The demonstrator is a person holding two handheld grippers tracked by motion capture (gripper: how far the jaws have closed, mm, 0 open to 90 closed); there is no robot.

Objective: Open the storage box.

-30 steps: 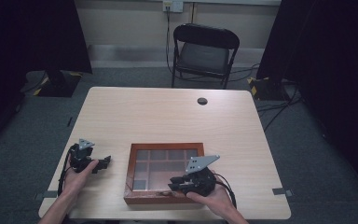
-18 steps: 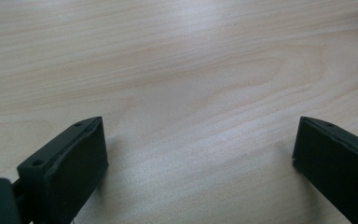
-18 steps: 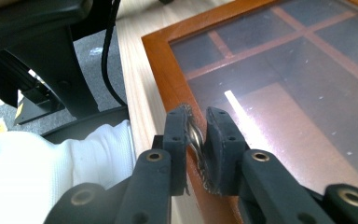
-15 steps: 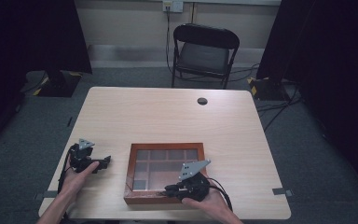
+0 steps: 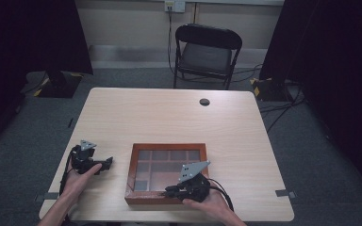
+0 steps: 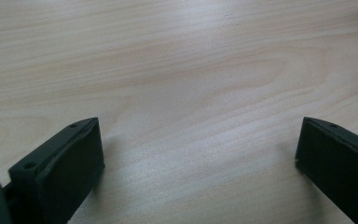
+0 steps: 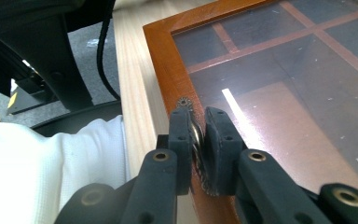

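The right claw (image 7: 196, 135) was pinched on a small brass latch (image 7: 192, 133) at the front edge of the wooden box (image 5: 136, 169), its jaws having just been closing with the scalloped metal piece between them. In the right gripper view the latch stood upright between the two black pads, its round toothed tip poking out just above them. Directly beyond the claw lay the box's glass lid (image 7: 279, 84), crossed by wooden dividers. To the claw's left ran the box's reddish frame, then a strip of pale surface (image 7: 133, 88), and past its edge a white sleeve (image 7: 51, 163) and a dark cable hanging over grey floor. Nothing stood between the jaws and the latch.

From the high view, the right claw (image 5: 169, 192) sat at the box's near rim, with the hand (image 5: 207, 205) behind it and the grey three-cornered plate above.

The left claw (image 5: 107, 162) rested well apart from the box, to its left, jaws spread wide over bare wood with nothing between them. Far beyond both claws, a dark round grommet (image 5: 204, 101) sat in the surface, and a black folding chair (image 5: 205, 52) stood behind the far edge.
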